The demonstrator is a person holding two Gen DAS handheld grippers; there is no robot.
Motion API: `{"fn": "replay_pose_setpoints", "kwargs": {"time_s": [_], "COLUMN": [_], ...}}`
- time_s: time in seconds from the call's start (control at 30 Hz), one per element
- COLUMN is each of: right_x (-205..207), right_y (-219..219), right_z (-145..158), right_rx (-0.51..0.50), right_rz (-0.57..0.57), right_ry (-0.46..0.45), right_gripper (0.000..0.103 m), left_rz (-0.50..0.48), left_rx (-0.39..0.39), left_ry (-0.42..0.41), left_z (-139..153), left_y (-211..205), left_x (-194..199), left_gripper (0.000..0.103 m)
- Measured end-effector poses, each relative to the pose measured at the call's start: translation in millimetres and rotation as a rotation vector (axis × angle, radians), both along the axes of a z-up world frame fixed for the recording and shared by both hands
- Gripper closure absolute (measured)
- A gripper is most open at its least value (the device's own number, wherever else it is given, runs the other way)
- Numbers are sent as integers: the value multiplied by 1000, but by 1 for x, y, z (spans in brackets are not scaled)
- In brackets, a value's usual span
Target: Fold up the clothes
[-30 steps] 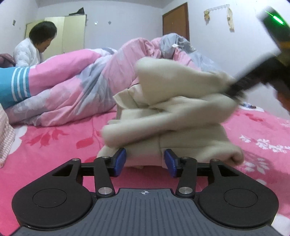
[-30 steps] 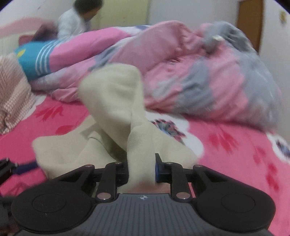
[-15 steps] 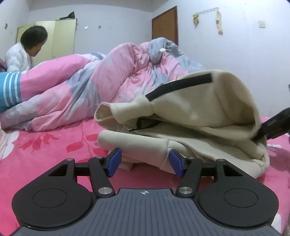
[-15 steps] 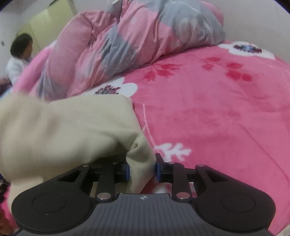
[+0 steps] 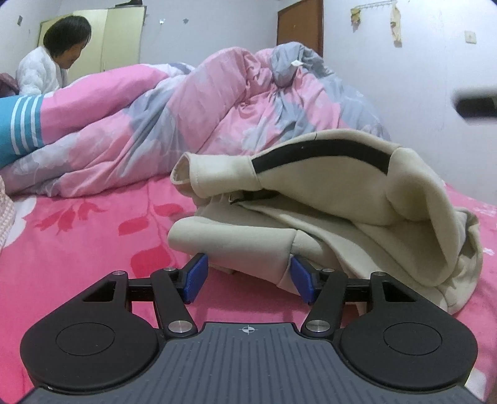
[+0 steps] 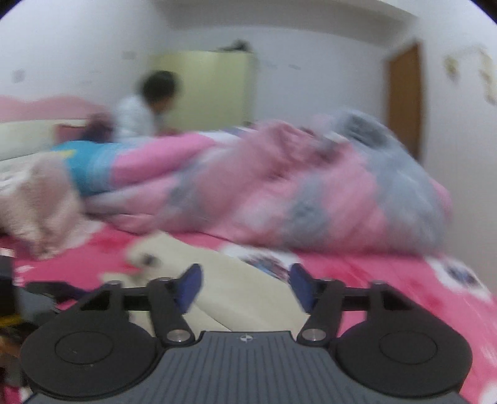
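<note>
The garment (image 5: 357, 199) lies bunched on the bed (image 5: 93, 236), directly ahead of the left gripper (image 5: 248, 276), whose jaws stand apart on either side of its near folded edge. Behind the garment a heaped quilt (image 5: 186, 124) stretches across the bed. A person (image 5: 46, 74) sits beyond the quilt at far left, with a wardrobe (image 5: 121, 40) behind and a door (image 5: 301, 28) farther right. In the right wrist view, the right gripper (image 6: 245, 287) hangs above the garment (image 6: 242, 298), jaws apart, the quilt (image 6: 295, 186) beyond.
</note>
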State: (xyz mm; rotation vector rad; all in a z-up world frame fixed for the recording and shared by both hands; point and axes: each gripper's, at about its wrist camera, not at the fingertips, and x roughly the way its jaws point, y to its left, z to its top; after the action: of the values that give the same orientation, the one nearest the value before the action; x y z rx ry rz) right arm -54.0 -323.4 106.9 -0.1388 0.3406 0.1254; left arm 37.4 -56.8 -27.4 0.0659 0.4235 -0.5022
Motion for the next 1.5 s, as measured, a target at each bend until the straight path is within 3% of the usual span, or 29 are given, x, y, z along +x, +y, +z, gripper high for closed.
{"fn": "replay_pose_setpoints", "kwargs": {"time_s": [0.2,0.33,0.43,0.5,0.53,0.6,0.7,0.97,1.13,1.23,1.5], "right_x": [57,96,122,131,133,128,115,88,72,69,70], "right_y": [81,106,100,86,78,62,41,0,-27,-28,16], "right_z": [-15,-39,-59,-66,-68,-68,-62,-47,-63,-76,-85], "right_rx": [-179,-250,-225,-157,-117,-54,-5,-5,15,14,-207], "right_rz": [137,107,42,7,-10,-44,-78,-182,-251,-238,-175], "right_ry": [37,163,303,367,387,383,342,262,283,289,218], "right_gripper": [31,31,33,60,67,88,94,98,98,97,93], "left_rz": [3,2,0,0,0,-1,-3,-5,-9,-4,4], "left_rx": [0,-6,-6,-6,-6,-7,-10,-18,-19,-19,-17], "left_ry": [33,60,65,66,66,65,61,46,44,45,57], "left_z": [-4,-5,-5,-5,-5,-5,-5,-4,-4,-4,-4], "left_y": [1,2,2,2,2,2,2,2,3,3,3], "left_x": [4,7,8,7,7,7,7,5,4,4,7], "left_gripper": [44,44,44,44,44,44,44,44,43,42,41]}}
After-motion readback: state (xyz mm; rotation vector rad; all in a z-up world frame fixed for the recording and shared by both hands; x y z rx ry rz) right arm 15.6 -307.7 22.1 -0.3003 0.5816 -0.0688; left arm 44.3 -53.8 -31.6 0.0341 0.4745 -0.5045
